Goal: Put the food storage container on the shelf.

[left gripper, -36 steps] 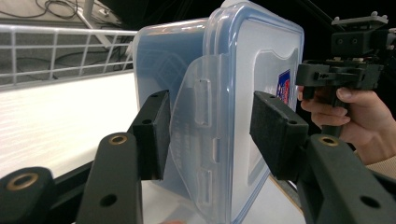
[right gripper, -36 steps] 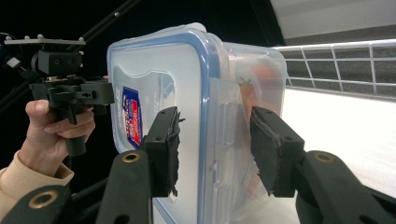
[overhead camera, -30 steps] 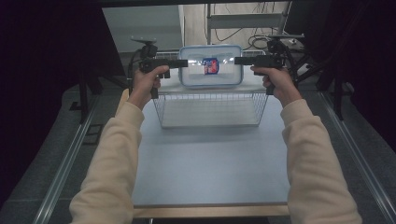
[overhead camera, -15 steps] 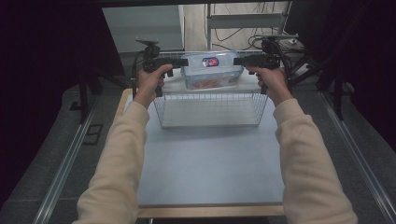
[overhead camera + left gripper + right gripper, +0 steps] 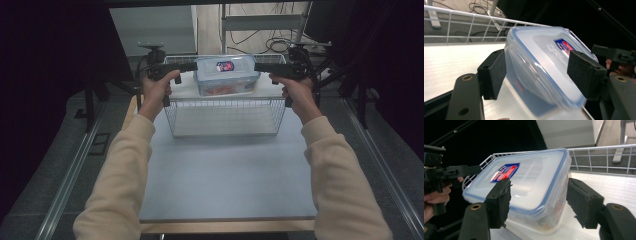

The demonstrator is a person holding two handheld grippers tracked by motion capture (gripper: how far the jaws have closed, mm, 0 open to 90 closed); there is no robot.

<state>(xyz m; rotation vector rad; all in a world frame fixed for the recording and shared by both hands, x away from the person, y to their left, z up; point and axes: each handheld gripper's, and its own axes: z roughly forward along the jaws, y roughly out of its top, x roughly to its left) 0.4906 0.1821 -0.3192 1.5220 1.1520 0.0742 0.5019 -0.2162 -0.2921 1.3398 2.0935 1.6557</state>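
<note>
The left tool [image 5: 192, 66] has its two black jaws spread wide, one on each side of a clear plastic box [image 5: 227, 75]. In the left gripper view the pads [image 5: 495, 72] sit beside the box's end, and a small gap shows next to each pad. The right tool [image 5: 259, 67] is spread too, with its pads [image 5: 500, 202] on either side of the other end of the box. The box has a blue-edged lid with a red and blue sticker [image 5: 505, 172] on top. It sits tilted, at the far side of a white wire basket [image 5: 225, 117]. The basket stands at the far end of the pale blue worktop [image 5: 225, 175]. The person's hands [image 5: 157, 90] hold the tools, with cream sleeves [image 5: 120, 175] reaching in from below.
</note>
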